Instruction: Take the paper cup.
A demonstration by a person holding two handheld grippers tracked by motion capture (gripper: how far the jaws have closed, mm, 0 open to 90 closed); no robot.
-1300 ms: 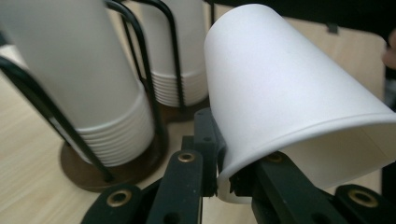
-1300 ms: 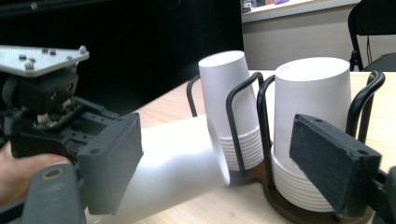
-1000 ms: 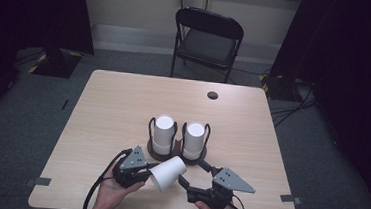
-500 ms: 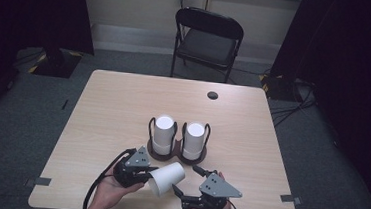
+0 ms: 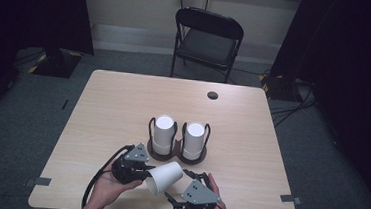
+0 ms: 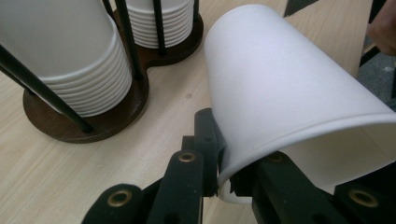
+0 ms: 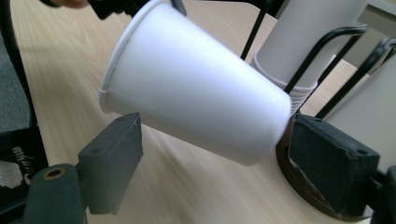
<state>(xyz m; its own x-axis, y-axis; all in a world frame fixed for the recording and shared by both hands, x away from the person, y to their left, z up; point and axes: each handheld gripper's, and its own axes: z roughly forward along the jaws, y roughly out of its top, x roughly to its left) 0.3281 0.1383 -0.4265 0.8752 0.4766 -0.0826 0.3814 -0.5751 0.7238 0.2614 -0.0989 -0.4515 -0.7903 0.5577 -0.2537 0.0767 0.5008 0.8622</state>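
Near the front edge of the tabletop (image 5: pixel 108 108), your left claw (image 5: pixel 140 173) is clamped on the rim of a white paper cup (image 5: pixel 165 177), pinching its wall between the jaws and holding the cup on its side above the wood. Just behind it stands a dark wooden holder (image 5: pixel 177 156) with two stacks of cups (image 5: pixel 164 133). To the right, your right claw (image 5: pixel 173 201) stands wide, its pads either side of the cup without touching it.

A pale wooden table (image 5: pixel 123 109) carried one cup holder.

The dark double-ringed holder (image 5: pixel 177 156) with two stacks of white cups (image 5: pixel 164 130) stood just beyond the grippers; a small dark disc (image 5: pixel 213 95) lay far behind it.
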